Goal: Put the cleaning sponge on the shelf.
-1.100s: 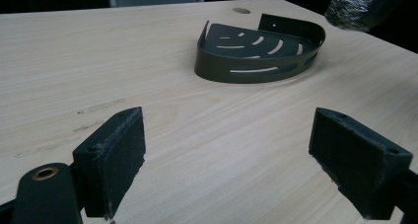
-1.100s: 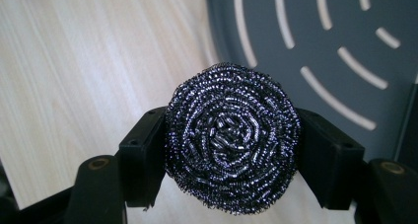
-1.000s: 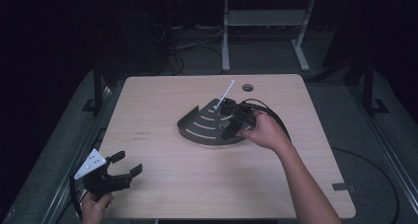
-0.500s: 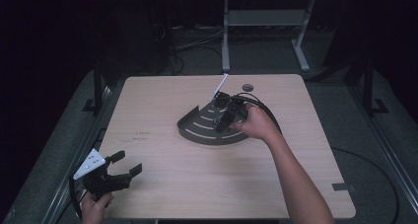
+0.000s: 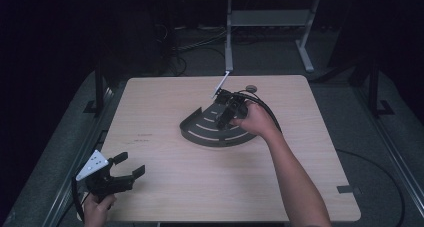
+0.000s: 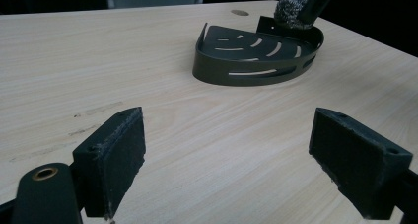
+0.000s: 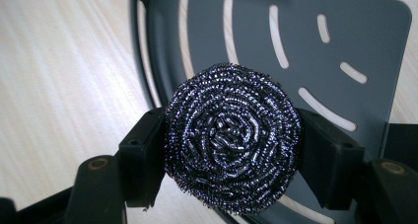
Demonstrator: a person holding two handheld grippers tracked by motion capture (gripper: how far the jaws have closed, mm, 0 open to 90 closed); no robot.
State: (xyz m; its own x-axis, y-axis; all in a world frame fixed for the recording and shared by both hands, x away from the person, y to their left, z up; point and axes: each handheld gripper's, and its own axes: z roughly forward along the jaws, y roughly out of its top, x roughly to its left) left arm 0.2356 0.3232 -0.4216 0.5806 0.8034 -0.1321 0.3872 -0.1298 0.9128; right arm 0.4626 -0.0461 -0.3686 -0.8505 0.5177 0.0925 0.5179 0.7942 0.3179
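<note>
While the right gripper (image 7: 231, 150) clamps the steel scourer (image 7: 231, 147) just above the slotted corner caddy (image 7: 345, 46), placing looks underway; next, lower and release, I'd say. Left gripper (image 6: 226, 169) waits open near the table edge

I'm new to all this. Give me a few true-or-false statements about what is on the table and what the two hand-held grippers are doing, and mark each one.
1. The right hand-held gripper clamps a steel wool scourer. True.
2. The scourer lies flat on the tray floor, released. False: it is between the jaws, above the dark slotted tray.
3. The left hand-held gripper stands open with nothing between its pads. True.
4. The tray is square. False: it is fan-shaped, with a curved wall.
5. The left hand-held gripper touches the tray. False: it sits near the table's front corner, well apart.
</note>
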